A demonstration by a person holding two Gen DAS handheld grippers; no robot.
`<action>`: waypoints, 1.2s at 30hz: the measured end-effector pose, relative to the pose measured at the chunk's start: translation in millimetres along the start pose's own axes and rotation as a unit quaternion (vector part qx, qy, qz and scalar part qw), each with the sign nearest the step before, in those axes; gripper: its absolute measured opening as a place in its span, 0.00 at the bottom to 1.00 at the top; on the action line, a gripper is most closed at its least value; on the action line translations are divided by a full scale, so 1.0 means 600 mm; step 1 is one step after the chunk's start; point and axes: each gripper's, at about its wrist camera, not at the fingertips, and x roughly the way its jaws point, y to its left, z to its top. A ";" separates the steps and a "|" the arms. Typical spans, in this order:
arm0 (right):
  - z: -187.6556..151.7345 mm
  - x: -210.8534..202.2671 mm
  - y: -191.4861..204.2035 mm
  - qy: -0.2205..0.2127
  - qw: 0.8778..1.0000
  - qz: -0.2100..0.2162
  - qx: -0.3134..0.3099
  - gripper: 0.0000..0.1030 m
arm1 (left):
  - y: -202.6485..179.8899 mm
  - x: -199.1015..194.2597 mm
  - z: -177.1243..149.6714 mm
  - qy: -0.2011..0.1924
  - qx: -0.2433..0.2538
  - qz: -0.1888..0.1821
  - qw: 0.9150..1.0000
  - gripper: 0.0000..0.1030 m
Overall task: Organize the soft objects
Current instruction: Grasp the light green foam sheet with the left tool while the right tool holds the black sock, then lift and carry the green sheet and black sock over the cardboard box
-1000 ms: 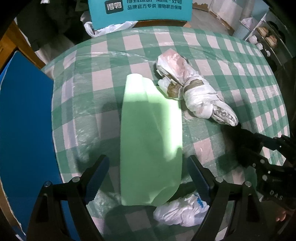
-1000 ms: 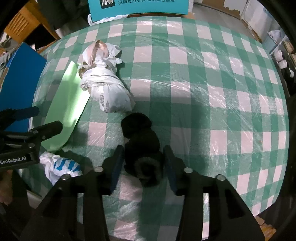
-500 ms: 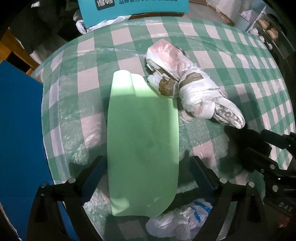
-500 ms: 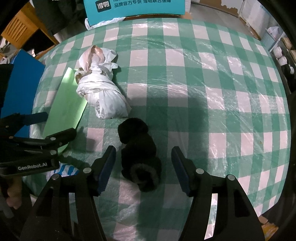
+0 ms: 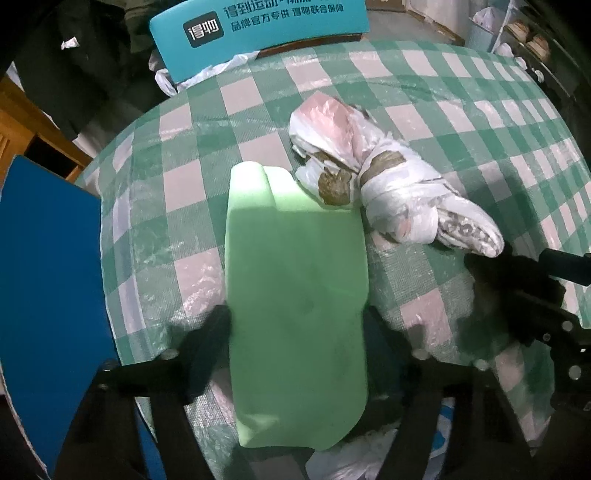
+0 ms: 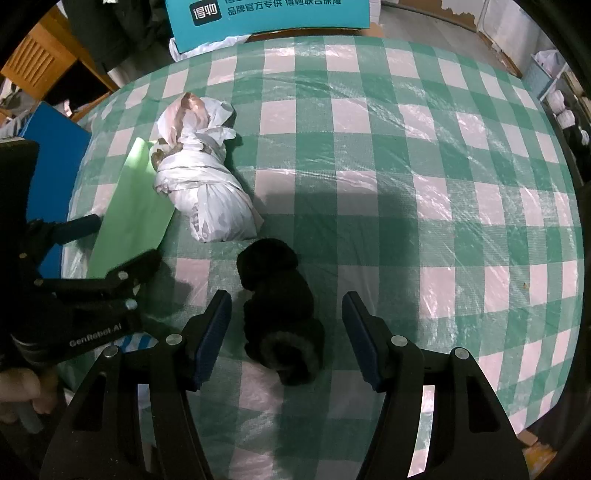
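Note:
A light green foam sheet [image 5: 295, 280] lies on the checked tablecloth [image 5: 192, 206]; my left gripper [image 5: 295, 332] has its fingers against both long edges of the sheet's near part. The sheet also shows in the right wrist view [image 6: 136, 210]. A white plastic-wrapped bundle [image 5: 384, 184] lies just right of the sheet, and it shows in the right wrist view [image 6: 207, 188] too. A black furry soft item [image 6: 280, 310] lies between the open fingers of my right gripper [image 6: 286, 332], untouched by them.
A blue board [image 5: 48, 288] stands at the table's left edge. A teal printed box [image 6: 266, 14] sits beyond the far edge. A white and blue crumpled bag [image 5: 354, 454] lies under the sheet's near end. Shelves with small items [image 6: 561, 110] are at right.
My right gripper opened off the black furry item and drew back a little. My left gripper moved forward along the green sheet and closed in onto its edges.

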 end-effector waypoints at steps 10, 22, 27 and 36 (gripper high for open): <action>0.005 0.009 0.016 0.000 1.000 -0.003 -0.011 0.61 | 0.011 -0.010 0.004 0.000 -0.009 -0.028 1.000 0.08; 0.001 0.044 0.046 0.016 0.998 -0.043 -0.049 0.38 | 0.034 -0.038 -0.002 -0.020 -0.015 -0.042 0.999 0.07; 0.002 0.030 0.055 0.007 0.998 -0.040 -0.050 0.36 | 0.046 -0.059 -0.003 -0.035 -0.018 -0.045 0.998 0.07; 0.006 -0.026 0.074 -0.024 0.998 -0.034 -0.053 0.35 | 0.065 -0.099 -0.017 -0.060 -0.026 -0.044 0.997 0.07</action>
